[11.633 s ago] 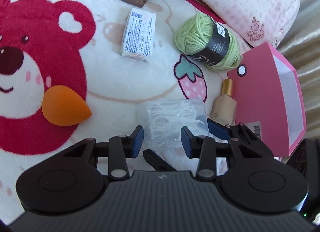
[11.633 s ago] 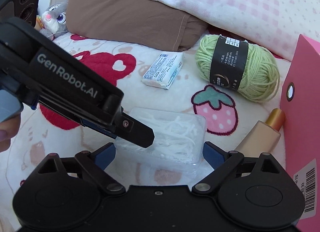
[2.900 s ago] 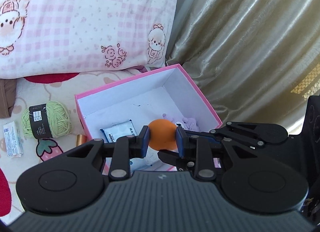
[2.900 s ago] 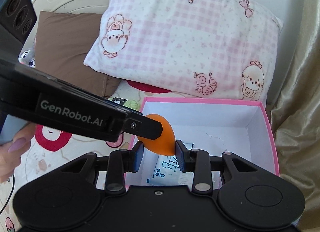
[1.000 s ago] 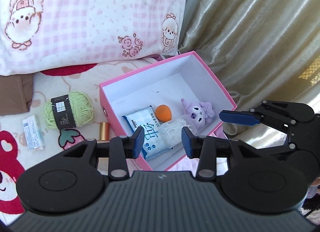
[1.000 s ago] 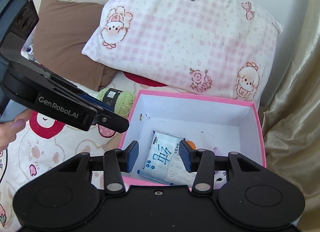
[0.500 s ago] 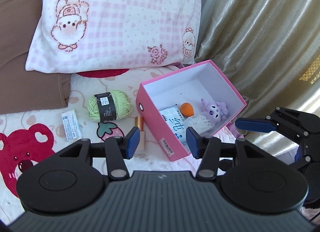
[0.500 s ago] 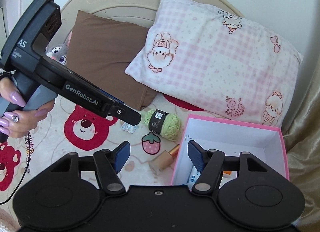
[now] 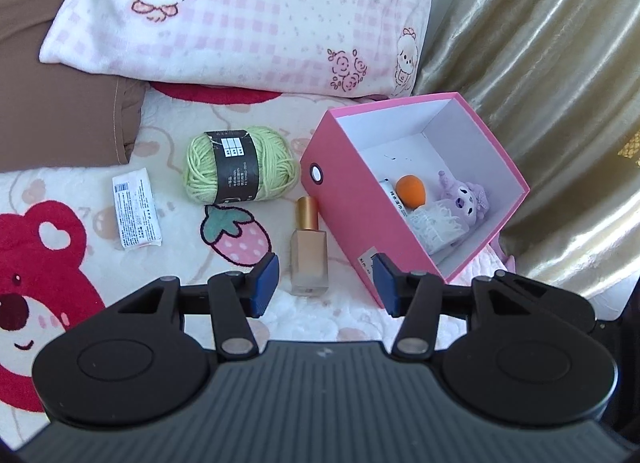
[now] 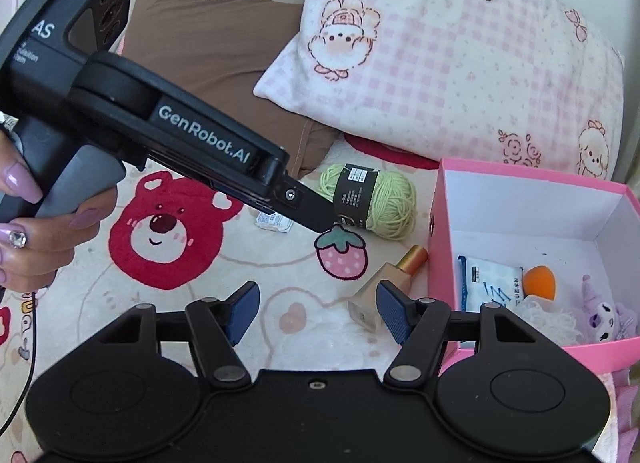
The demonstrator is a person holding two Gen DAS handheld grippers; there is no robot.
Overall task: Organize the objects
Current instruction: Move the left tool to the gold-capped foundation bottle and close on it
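The orange sponge (image 9: 410,191) now lies loose in the pink box (image 9: 352,199), beside a tissue pack (image 10: 490,283), a purple plush toy (image 9: 464,195) and a clear packet; seconds ago both grippers carried it there. The left gripper (image 9: 323,283) and right gripper (image 10: 316,313) have pulled back, fingers open and empty. The bottle (image 9: 308,247), yarn (image 9: 240,175) and white packet (image 9: 136,213) remain on the bed; the bottle looks next.

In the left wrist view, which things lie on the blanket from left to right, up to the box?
White packet → green yarn ball → gold-capped bottle → pink box.
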